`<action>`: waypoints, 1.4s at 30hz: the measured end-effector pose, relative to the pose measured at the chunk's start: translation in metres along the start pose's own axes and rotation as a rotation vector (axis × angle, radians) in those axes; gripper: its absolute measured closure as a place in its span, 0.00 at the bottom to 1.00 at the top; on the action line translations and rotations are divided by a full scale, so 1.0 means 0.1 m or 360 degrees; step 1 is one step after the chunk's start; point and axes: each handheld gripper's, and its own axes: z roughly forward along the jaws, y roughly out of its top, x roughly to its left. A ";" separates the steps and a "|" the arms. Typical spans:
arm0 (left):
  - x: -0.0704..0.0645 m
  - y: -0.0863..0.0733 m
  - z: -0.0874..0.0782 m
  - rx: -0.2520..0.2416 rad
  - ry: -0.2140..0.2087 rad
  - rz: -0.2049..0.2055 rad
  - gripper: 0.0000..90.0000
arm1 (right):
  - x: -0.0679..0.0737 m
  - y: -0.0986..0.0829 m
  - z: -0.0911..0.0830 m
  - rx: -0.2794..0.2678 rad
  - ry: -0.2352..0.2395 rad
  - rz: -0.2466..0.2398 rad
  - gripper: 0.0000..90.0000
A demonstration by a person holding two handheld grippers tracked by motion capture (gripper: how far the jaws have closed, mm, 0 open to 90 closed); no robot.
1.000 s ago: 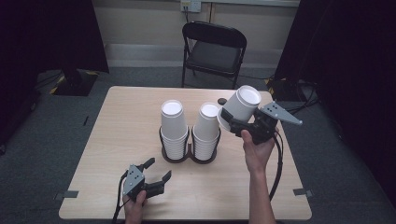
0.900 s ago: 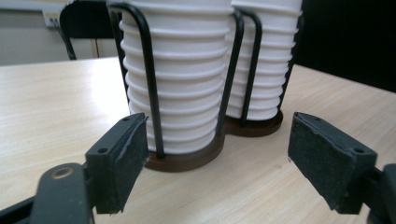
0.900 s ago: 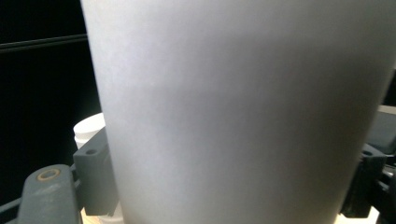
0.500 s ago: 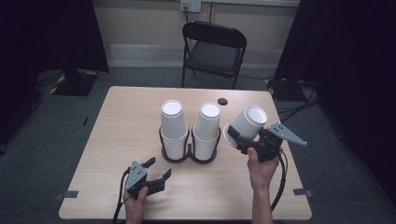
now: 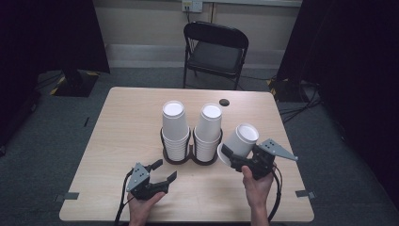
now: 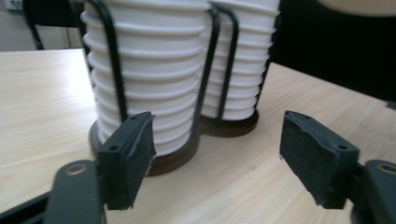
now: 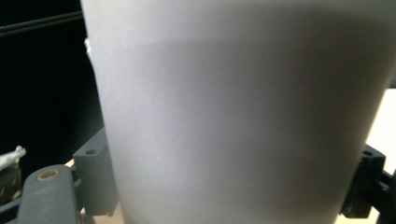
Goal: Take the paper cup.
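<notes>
High view, right gripper (image 5: 235,157): jaws clamped on a smooth white paper cup (image 5: 241,141), tilted.
Left gripper (image 5: 162,172): jaws apart, ribbed cup stacks (image 6: 154,79) in black wire holder (image 6: 210,70) just ahead.

Both grippers are black, each with a grey three-cornered plate and a trailing black cable. The left gripper (image 6: 217,161) has rough black pads (image 6: 133,156) and brass-coloured screws. The forearms are bare.

The cup (image 5: 240,141) in the right claw (image 5: 235,157) is plain white, no print, same as the two ribbed white stacks (image 5: 175,127) sitting in a black wire holder (image 5: 190,153) with dark brown bases. Both claws are black with a grey plate; the left claw (image 5: 162,173) matches. The counter (image 5: 122,122) is pale wood grain, with a small black disc (image 5: 224,101) on it. The chair (image 5: 215,52) is black.
</notes>
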 end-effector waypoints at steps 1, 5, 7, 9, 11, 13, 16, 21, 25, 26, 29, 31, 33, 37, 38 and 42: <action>-0.01 0.00 0.00 -0.0012 -0.0013 0.0000 0.34 | 0.01 -0.03 0.00 0.0003 0.0005 0.0013 0.17; -0.06 0.01 0.02 -0.0018 -0.0043 -0.0011 0.38 | 0.05 -0.15 0.02 0.0025 0.0027 0.0043 0.17; -0.06 0.01 0.03 -0.0029 -0.0060 -0.0025 0.38 | 0.07 -0.19 0.02 0.0032 0.0042 0.0069 0.17; -0.07 0.02 0.03 -0.0033 -0.0074 -0.0028 0.38 | 0.08 -0.26 0.03 0.0031 0.0059 0.0103 0.17; -0.08 0.02 0.04 -0.0037 -0.0096 -0.0023 0.40 | 0.09 -0.32 0.05 0.0024 0.0093 0.0146 0.17; -0.09 0.03 0.05 -0.0048 -0.0115 -0.0022 0.40 | 0.11 -0.36 0.06 0.0026 0.0103 0.0161 0.17; -0.12 0.03 0.07 -0.0065 -0.0129 -0.0034 0.41 | 0.15 -0.45 0.10 0.0015 0.0137 0.0200 0.17; -0.13 0.02 0.12 -0.0028 -0.0189 -0.0023 0.42 | 0.20 -0.57 0.15 0.0008 0.0195 0.0266 0.17; -0.15 0.02 0.16 -0.0022 -0.0232 -0.0018 0.43 | 0.27 -0.63 0.19 0.0005 0.0229 0.0288 0.17; -0.15 0.02 0.17 -0.0018 -0.0258 -0.0015 0.43 | 0.27 -0.64 0.19 -0.0004 0.0244 0.0307 0.17; -0.16 0.02 0.20 -0.0009 -0.0299 0.0002 0.46 | 0.31 -0.67 0.20 -0.0020 0.0286 0.0366 0.17; -0.18 0.02 0.21 -0.0009 -0.0337 0.0062 0.57 | 0.33 -0.68 0.21 -0.0022 0.0302 0.0378 0.17; -0.21 0.01 0.23 -0.0022 -0.0318 0.0068 0.54 | 0.35 -0.69 0.22 -0.0024 0.0314 0.0397 0.17; -0.24 0.01 0.26 -0.0043 -0.0313 0.0061 0.50 | 0.37 -0.71 0.22 -0.0036 0.0338 0.0462 0.17; -0.24 0.01 0.26 -0.0055 -0.0308 0.0056 0.50 | 0.37 -0.72 0.23 -0.0040 0.0347 0.0478 0.17; -0.27 0.01 0.28 -0.0097 -0.0331 0.0066 0.53 | 0.39 -0.74 0.22 -0.0035 0.0364 0.0528 0.17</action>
